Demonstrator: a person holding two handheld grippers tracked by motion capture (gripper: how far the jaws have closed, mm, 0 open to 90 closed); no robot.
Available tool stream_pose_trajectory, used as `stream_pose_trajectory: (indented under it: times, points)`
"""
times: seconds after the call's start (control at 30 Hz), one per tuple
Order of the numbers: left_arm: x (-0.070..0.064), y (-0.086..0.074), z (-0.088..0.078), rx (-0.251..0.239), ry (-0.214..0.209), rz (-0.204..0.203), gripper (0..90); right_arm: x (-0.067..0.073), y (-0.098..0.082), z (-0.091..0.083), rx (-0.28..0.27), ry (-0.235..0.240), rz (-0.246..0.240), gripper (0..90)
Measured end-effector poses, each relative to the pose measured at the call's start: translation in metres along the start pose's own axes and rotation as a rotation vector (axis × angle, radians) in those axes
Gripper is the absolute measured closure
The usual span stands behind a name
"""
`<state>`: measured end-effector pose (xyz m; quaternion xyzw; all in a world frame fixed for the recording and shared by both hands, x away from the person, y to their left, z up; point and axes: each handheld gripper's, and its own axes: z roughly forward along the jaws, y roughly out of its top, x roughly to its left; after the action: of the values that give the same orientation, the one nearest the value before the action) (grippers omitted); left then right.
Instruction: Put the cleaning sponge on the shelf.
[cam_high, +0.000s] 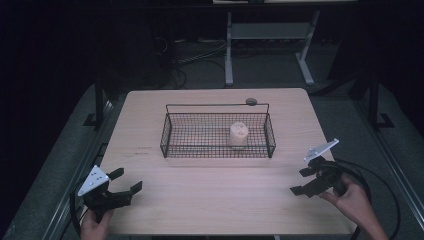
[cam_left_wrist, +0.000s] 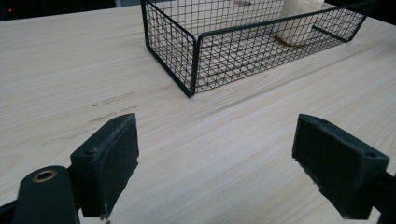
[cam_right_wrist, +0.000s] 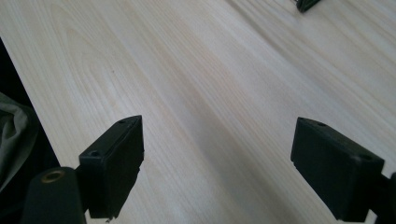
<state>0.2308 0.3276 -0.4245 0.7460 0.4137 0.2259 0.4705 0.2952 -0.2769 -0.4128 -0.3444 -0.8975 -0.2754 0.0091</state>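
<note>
While both grippers hang back near the person's edge of the table (cam_high: 150, 210), the wire basket (cam_high: 218, 131) sits alone toward the far middle of it, long side facing the person, its thin handle raised over the back wall. Inside the basket, toward its right end, stands a pale roll-shaped thing (cam_high: 239, 135) — upright on the mesh floor, apart from the side walls as far as I can tell.

Well short of the basket and off to its left, the left gripper (cam_high: 125, 183) is held with jaws spread wide and nothing between them; in the left gripper view it looks straight at the basket's near corner (cam_left_wrist: 191, 88), which suggests it is lined up for an approach to that end. Off to the basket's right and nearer the person, the right gripper (cam_high: 301, 181) is likewise spread and empty — its own view looks across bare wood (cam_right_wrist: 196, 93), angled away from the basket. I'd judge the work has hardly begun: both tools ready, neither touching anything.
</note>
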Motion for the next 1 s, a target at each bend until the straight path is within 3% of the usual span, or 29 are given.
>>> stream_pose_trajectory:
  times: [0.7,1.0]
  points:
    - [-0.001,0.001,0.002,0.000,-0.009,0.004,13.8,0.005,-0.040,-0.007,-0.031,-0.010,0.057,16.7]
    - [-0.003,0.003,0.006,0.000,-0.013,0.015,13.8,0.014,-0.050,-0.011,-0.046,-0.019,0.048,15.6]
